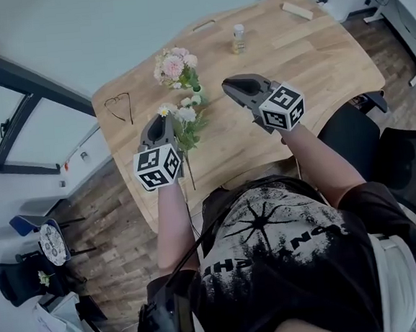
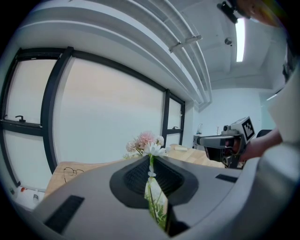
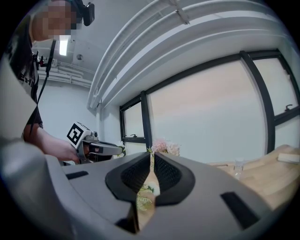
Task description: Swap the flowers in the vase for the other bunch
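Your black printed T-shirt (image 1: 274, 257) fills the near frame as you lean over the wooden table (image 1: 315, 65), a gripper in each hand. At far left on the table lies a pair of glasses (image 1: 120, 108). Your left gripper (image 1: 161, 121) is clamped on a green stalk of the white daisy bunch (image 1: 186, 116), its jaws almost together, with the blooms above the tips and the stalks trailing toward the near edge. Just beyond them is the pink bunch (image 1: 174, 65); whether it lies or stands cannot be told. Farther right, a small glass bottle (image 1: 238, 39) stands upright, well apart from both bunches. Your right gripper (image 1: 228, 86) hovers right of the flowers, jaws drawn to a thin slit with nothing held. A wooden block (image 1: 297, 11) rests at the far right.
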Available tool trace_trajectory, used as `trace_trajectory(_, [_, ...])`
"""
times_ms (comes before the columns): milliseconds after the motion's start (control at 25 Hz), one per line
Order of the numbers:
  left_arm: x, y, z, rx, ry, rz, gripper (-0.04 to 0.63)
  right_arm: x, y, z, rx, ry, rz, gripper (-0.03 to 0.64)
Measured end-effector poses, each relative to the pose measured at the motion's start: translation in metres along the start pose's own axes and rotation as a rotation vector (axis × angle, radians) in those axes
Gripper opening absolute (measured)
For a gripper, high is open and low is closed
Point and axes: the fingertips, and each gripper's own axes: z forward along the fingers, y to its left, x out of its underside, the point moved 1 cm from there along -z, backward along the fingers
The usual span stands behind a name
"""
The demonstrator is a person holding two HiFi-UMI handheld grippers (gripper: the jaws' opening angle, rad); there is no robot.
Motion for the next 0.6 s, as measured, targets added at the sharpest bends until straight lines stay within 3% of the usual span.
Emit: trace_trajectory(600, [0.001, -0.022, 0.003, 0.004, 0.004, 0.015, 0.034, 0.004, 0.008, -0.018, -0.007, 0.001, -0.015, 0.028])
